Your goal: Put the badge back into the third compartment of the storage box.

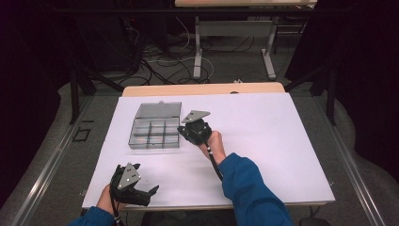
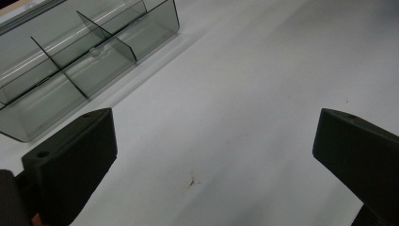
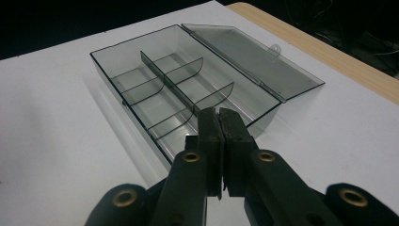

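Note:
A clear smoky plastic organiser box (image 1: 154,132) with several compartments lies on the white sheet, its lid (image 1: 158,109) folded open behind it. My right gripper (image 1: 184,133) hovers at the box's right end, its tips just over the near wall, and the jaws are shut with nothing visible between them. In the right gripper view the shut gripper (image 3: 220,114) points over the box (image 3: 155,89), whose compartments look bare. My left gripper (image 1: 149,192) rests near the table's front edge, jaws wide apart. The left gripper view has the box (image 2: 70,61) at upper left and bare sheet between the open gripper (image 2: 214,155).
The white sheet (image 1: 263,141) covers a wooden table (image 1: 202,88). Beyond it stand another table's legs (image 1: 197,47) and tangled cables on the floor. Dark curtains flank both sides.

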`<state>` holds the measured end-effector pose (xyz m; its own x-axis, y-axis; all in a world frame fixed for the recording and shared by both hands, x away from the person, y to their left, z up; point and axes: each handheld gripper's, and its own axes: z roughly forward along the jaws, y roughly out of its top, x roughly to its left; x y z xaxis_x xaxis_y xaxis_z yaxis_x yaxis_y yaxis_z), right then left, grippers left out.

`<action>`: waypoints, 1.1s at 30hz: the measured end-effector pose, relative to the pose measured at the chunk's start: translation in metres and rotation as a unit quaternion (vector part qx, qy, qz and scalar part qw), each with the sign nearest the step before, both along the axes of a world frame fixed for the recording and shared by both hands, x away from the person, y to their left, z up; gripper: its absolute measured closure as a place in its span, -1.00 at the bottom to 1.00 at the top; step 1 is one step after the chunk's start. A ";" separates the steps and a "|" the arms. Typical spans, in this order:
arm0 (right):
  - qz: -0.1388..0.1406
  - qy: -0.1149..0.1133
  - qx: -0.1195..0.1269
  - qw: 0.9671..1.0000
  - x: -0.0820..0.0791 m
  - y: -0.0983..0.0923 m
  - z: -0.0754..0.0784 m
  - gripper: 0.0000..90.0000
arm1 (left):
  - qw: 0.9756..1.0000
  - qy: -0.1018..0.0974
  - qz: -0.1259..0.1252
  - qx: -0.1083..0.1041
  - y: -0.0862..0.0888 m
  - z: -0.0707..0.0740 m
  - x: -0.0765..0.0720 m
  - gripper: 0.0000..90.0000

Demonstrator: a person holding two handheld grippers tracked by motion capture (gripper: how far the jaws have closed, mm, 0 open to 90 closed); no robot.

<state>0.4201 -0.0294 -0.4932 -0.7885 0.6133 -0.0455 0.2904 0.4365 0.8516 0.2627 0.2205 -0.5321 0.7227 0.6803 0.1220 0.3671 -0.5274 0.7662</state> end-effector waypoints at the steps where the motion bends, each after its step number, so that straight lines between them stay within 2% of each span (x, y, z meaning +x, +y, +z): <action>1: 0.000 0.001 -0.001 1.000 0.001 0.002 0.000 0.97 | 1.000 0.000 -0.001 0.000 0.000 0.000 0.000 -1.00; 11: 0.000 0.005 -0.007 1.000 0.007 0.008 0.000 0.97 | 1.000 -0.001 -0.001 0.000 0.000 0.000 0.000 -1.00; 13: -0.003 0.000 -0.002 1.000 0.009 0.010 -0.001 0.97 | 1.000 0.000 -0.001 0.000 0.000 0.000 0.000 -1.00; 14: -0.003 0.005 -0.009 1.000 0.010 0.011 0.001 0.97 | 1.000 0.000 -0.001 0.000 0.000 0.000 0.000 -1.00; 18: -0.007 -0.005 0.002 1.000 0.012 0.014 0.001 0.97 | 1.000 -0.002 0.000 -0.002 0.000 -0.001 0.000 -1.00; 24: -0.010 -0.002 -0.010 1.000 0.018 0.019 0.003 0.97 | 1.000 0.000 -0.001 -0.001 0.000 0.000 0.000 -1.00; 25: -0.010 -0.002 -0.010 1.000 0.018 0.019 0.003 0.97 | 1.000 0.000 -0.001 -0.001 0.000 0.000 0.000 -1.00; 26: -0.013 -0.012 -0.003 1.000 0.019 0.021 0.002 0.97 | 1.000 -0.003 0.000 -0.003 0.000 -0.001 0.000 -1.00; 29: -0.018 -0.011 -0.001 1.000 0.022 0.022 0.003 0.97 | 1.000 0.002 -0.001 0.002 0.000 0.000 0.000 -1.00; 31: -0.021 -0.012 -0.001 1.000 0.024 0.023 0.002 0.97 | 1.000 -0.003 -0.001 -0.001 0.000 -0.001 0.000 -1.00; 32: -0.017 -0.010 -0.008 1.000 0.026 0.023 0.003 0.97 | 1.000 -0.002 -0.001 -0.002 0.000 -0.001 0.000 -1.00; 33: -0.024 -0.014 0.000 1.000 0.027 0.025 0.001 0.97 | 1.000 0.002 -0.001 0.002 0.000 0.000 0.000 -1.00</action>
